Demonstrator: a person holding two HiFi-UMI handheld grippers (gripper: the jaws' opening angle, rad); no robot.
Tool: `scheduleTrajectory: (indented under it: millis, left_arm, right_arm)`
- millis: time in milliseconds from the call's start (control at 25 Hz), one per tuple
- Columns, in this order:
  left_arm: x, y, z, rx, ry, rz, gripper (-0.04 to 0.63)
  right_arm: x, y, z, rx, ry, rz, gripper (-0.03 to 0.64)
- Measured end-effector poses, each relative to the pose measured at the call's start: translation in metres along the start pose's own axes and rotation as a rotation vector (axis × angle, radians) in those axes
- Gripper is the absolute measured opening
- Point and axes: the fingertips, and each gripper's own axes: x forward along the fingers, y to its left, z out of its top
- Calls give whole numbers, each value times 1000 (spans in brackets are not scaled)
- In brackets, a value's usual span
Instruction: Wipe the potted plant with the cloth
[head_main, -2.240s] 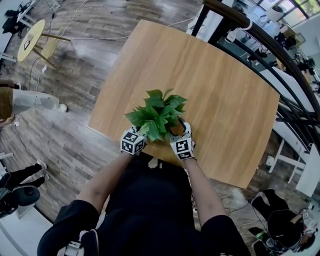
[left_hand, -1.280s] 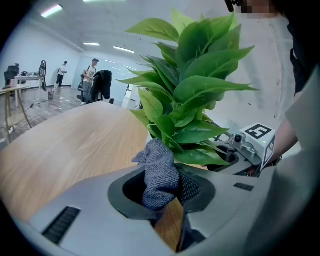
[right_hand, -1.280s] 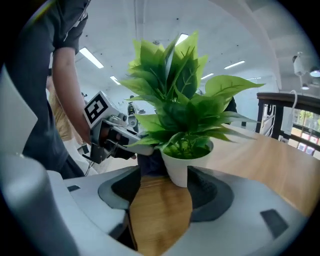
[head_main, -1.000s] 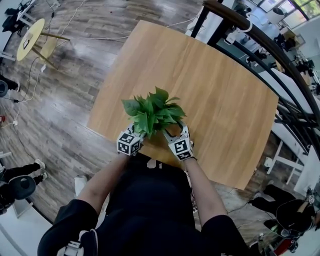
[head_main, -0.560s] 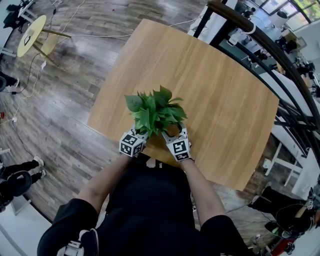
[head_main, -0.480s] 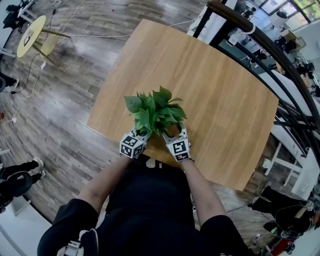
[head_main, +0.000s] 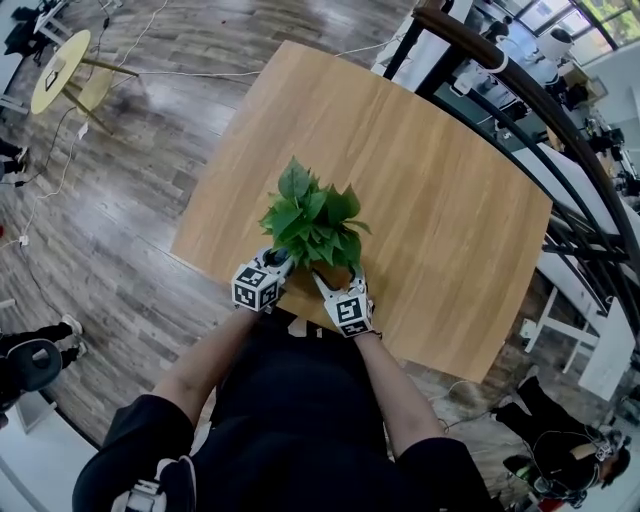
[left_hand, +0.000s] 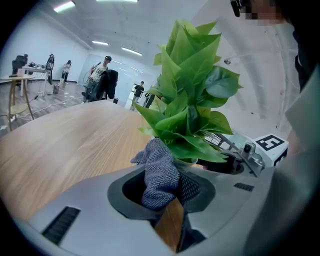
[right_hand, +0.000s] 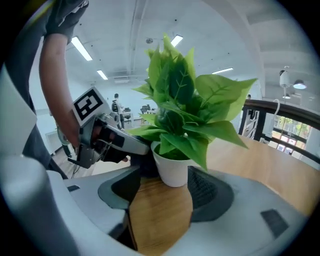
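1. While the potted plant (head_main: 312, 222) stands upright close to the near edge of the wooden table (head_main: 430, 190), right in front of the person, both grippers sit low at its base, one on each side.
2. The left gripper (left_hand: 167, 195) has its jaws closed on a grey knitted cloth (left_hand: 160, 172). The cloth bunches up out of the jaws and rises to the plant's lowest leaves, and I cannot tell whether it touches them.
3. The right gripper (right_hand: 160, 197) has its jaws spread wide, with bare table top showing between them.
4. The white pot (right_hand: 172, 170) stands at the far end of those jaws, between their tips. The right-hand pad lies just beside the pot's wall, but whether it presses on the pot cannot be told.
5. In the right gripper view, the tip of the left gripper reaches the pot's left side, just under the leaves.
6. In the head view the green leaves hide the pot entirely.
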Motion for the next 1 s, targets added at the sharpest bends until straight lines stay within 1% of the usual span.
scheduleTrajectory:
  millis: [80,120,200,320,480,600,680,760,880,1000]
  left_arm:
    - [-2,-1,1,3,2,-2,123]
    - [-2,-2,2,5,3,-2,123]
    - [-2,-3,1,6,5,-9,123]
    - [-1,-6,-5,3,6,-28,123]
    - [1,-11,-12,48,23,-54,123]
    - [-2,-24,-12,44,36,-89,123]
    - [-1,-26,-15,54,39,-100,123]
    - [0,-22,-17,59,35,-94,123]
    - [1,-11,-15,41,18,-65,123]
    - [2,-1,-8,33,6,-44,123]
  right_arm:
    - [1,-17,3,12,-8,-66,276]
    - [3,-23,7,10,-19,-74,276]
    - [9,-27,15,-19,-34,-50,275]
    - [12,-24,20,-69,-19,-25,276]
    - [12,-27,17,-32,-27,-36,275]
    - [13,-26,19,-4,-54,-44,275]
    - [14,-26,17,-4,-48,-48,275]
    - [15,-24,16,-6,-34,-44,275]
    - [11,-13,15,-34,-18,-14,275]
    - [6,-3,14,-44,-39,31,275]
